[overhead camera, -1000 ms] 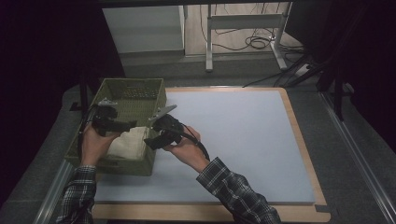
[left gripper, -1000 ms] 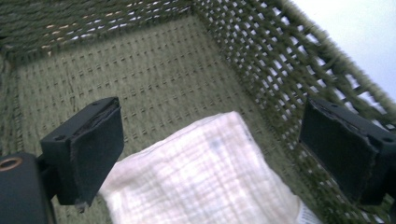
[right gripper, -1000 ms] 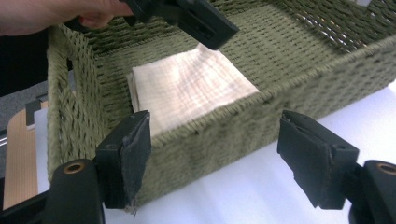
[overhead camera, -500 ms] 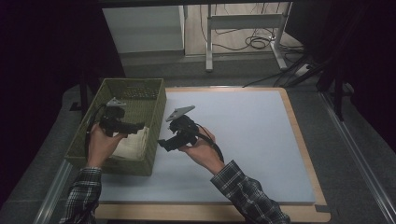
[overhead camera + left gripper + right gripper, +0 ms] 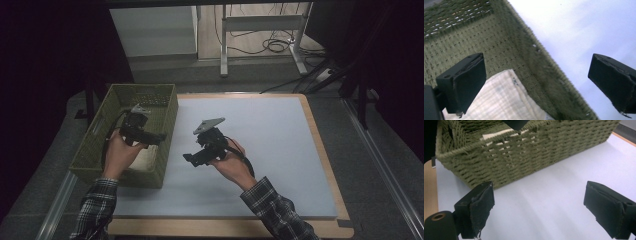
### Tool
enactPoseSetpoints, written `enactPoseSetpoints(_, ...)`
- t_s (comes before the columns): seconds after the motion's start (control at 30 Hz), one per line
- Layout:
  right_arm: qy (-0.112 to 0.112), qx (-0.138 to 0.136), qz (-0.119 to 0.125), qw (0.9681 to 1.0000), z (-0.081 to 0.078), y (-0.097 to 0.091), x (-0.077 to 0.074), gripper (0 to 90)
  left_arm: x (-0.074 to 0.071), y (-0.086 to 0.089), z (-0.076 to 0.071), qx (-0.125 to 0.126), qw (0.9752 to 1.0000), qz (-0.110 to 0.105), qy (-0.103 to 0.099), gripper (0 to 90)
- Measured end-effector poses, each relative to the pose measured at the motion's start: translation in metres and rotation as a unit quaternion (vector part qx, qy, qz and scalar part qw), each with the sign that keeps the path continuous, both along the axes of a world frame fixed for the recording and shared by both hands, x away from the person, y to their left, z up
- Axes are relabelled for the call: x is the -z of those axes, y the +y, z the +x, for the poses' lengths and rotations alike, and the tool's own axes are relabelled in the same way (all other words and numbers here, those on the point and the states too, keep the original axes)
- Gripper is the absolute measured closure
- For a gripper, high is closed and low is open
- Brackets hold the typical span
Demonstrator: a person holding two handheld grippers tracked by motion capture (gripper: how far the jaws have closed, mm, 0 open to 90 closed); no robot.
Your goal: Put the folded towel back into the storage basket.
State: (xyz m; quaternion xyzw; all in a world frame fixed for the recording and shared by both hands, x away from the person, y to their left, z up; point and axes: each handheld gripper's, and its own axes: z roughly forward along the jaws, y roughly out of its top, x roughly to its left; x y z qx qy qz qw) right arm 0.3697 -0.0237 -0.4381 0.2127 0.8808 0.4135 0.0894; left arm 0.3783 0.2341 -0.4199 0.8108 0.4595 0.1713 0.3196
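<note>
Left gripper (image 5: pixel 159 137) wide open over green basket (image 5: pixel 100 150), above the cream cloth (image 5: pixel 506 100) inside. Right gripper (image 5: pixel 190 159) wide open too, empty, above white counter (image 5: pixel 280 150) beside basket.

Woven green basket (image 5: pixel 100 150) stands on left side of table (image 5: pixel 280 150); its walls block low passage there. Cream cloth (image 5: pixel 145 157) takes up near part of basket floor; far part open. Left hand-held gripper (image 5: pixel 159 137) above basket's right wall. Right hand-held gripper (image 5: pixel 187 157) just right of basket. White mat (image 5: pixel 280 125) right and far: open.
</note>
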Motion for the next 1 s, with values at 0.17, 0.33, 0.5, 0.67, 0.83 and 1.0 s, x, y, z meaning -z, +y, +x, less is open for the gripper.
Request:
enactPoseSetpoints(0.17,0.006,0.007,-0.003,1.0,0.001,-0.016,0.004,7.8,-0.001,-0.013,-0.001,0.009,1.0,-0.001,0.0,1.9)
enactPoseSetpoints(0.33,0.007,0.017,-0.008,0.9998,0.001,-0.031,0.006,7.2,0.0,-0.027,-0.001,0.016,0.9999,-0.005,0.001,1.5)
enactPoseSetpoints(0.5,0.003,0.027,-0.009,0.9996,0.001,-0.046,0.007,7.1,0.001,-0.043,-0.003,0.026,0.9997,-0.001,-0.001,1.1)
enactPoseSetpoints(0.67,0.002,0.035,-0.009,0.9993,-0.001,-0.06,0.008,7.1,0.002,-0.058,-0.005,0.039,0.9992,-0.003,-0.004,1.0)
enactPoseSetpoints(0.83,0.003,0.044,-0.012,0.999,-0.004,-0.075,0.011,7.1,0.002,-0.073,-0.009,0.053,0.9986,0.0,-0.008,0.8)
enactPoseSetpoints(1.0,0.003,0.053,-0.013,0.9985,-0.006,-0.091,0.015,7.1,0.003,-0.087,-0.011,0.063,0.9979,-0.005,-0.013,0.7)
